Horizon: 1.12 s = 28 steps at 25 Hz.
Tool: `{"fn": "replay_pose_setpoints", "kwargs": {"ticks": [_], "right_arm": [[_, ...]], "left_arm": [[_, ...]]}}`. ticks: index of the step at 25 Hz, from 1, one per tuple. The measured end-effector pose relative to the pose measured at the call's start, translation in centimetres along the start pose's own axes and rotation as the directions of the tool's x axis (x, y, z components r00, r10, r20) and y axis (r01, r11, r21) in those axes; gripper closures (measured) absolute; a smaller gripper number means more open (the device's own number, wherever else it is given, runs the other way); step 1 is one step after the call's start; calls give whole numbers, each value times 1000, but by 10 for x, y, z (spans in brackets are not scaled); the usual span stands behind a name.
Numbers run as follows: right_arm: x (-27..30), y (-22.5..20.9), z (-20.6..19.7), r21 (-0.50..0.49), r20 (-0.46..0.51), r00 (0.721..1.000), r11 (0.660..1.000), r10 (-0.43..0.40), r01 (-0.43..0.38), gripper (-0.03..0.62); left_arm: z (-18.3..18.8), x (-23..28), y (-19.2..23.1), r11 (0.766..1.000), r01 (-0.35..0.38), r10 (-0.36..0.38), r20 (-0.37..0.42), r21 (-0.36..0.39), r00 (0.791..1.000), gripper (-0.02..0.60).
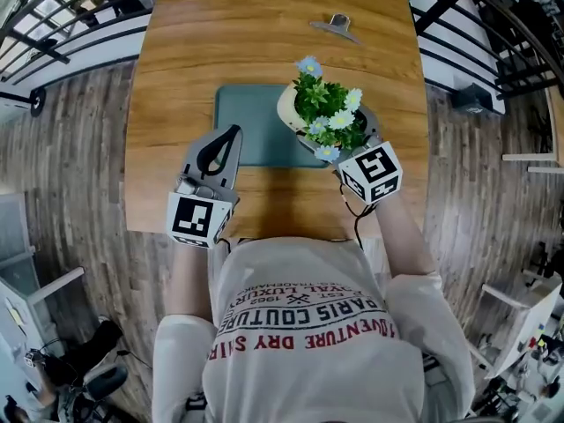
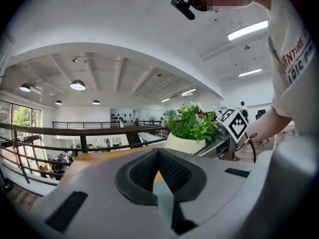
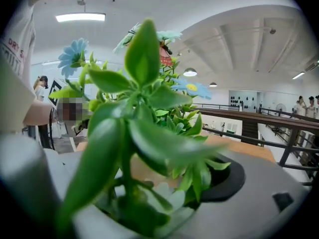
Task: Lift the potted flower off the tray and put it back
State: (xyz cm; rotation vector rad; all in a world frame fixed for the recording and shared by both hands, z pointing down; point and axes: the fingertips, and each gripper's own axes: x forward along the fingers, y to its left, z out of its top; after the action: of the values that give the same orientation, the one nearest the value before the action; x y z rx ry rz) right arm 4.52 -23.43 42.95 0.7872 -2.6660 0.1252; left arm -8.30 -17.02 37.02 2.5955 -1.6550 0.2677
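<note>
Item: potted flower (image 1: pixel 328 117), green leaves with blue and white blooms in a cream pot, at the right edge of the tray (image 1: pixel 251 126); it looked tilted in the head view, and whether its base touched the tray could not be told. Tray: teal, flat, at the middle of the wooden worktop (image 1: pixel 264 42). Right gripper (image 1: pixel 351 148): jaws closed on the pot from the near right, leaves filling its own view. Left gripper (image 1: pixel 233 135): at the near left corner of the tray, well apart from the pot, jaws together at their tips with nothing between them. Other: a metal clip (image 1: pixel 335 26) lay on the far side of the worktop, beyond the tray.
</note>
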Motion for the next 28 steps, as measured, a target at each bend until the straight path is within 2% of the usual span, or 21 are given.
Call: {"fn": "replay_pose_setpoints", "kwargs": {"ticks": [6, 12, 21, 28], "right_arm": [[54, 18, -41, -47, -85, 988, 990, 127, -131, 115], [97, 40, -79, -87, -178, 955, 963, 237, -255, 115], [139, 63, -118, -107, -267, 906, 924, 329, -368, 115], [149, 64, -126, -131, -289, 878, 892, 383, -432, 115]], "left_arm": [[-31, -3, 18, 999, -14, 13, -29, -32, 999, 569], [-61, -4, 35, 991, -72, 61, -94, -112, 994, 569], [-99, -7, 56, 979, -113, 88, -149, -170, 985, 569], [-113, -7, 64, 975, -116, 81, -180, -188, 980, 569]]}}
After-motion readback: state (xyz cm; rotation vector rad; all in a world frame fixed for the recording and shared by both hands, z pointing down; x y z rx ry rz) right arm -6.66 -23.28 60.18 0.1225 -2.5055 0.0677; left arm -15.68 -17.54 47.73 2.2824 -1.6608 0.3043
